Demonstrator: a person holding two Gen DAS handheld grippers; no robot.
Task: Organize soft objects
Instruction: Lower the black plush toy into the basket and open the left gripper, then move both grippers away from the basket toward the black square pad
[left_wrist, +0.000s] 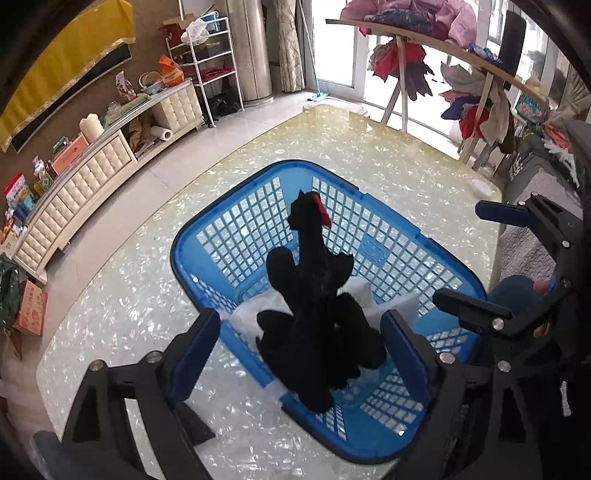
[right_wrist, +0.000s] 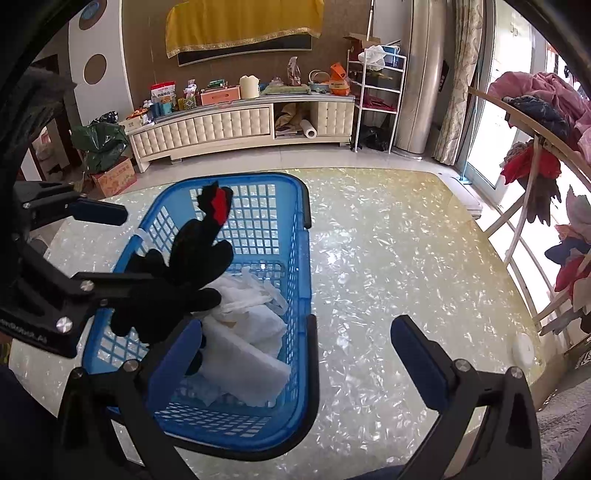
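A black plush bird (left_wrist: 317, 317) with a red beak lies in the blue plastic basket (left_wrist: 207, 236), on white cloths (left_wrist: 251, 314). My left gripper (left_wrist: 299, 347) is open just above the basket, its fingers apart on either side of the plush; touching or not, I cannot tell. In the right wrist view the plush (right_wrist: 184, 273) shows at the left gripper's (right_wrist: 122, 247) fingers, over the basket (right_wrist: 295, 206) and white cloths (right_wrist: 251, 332). My right gripper (right_wrist: 291, 354) is open and empty, over the basket's right rim and the table.
The basket stands on a shiny pearly table (right_wrist: 399, 266). A small white round object (right_wrist: 522, 350) lies near the table's right edge. A clothes rack (right_wrist: 535, 155) with garments stands at the right. A low cabinet (right_wrist: 236, 125) stands along the far wall.
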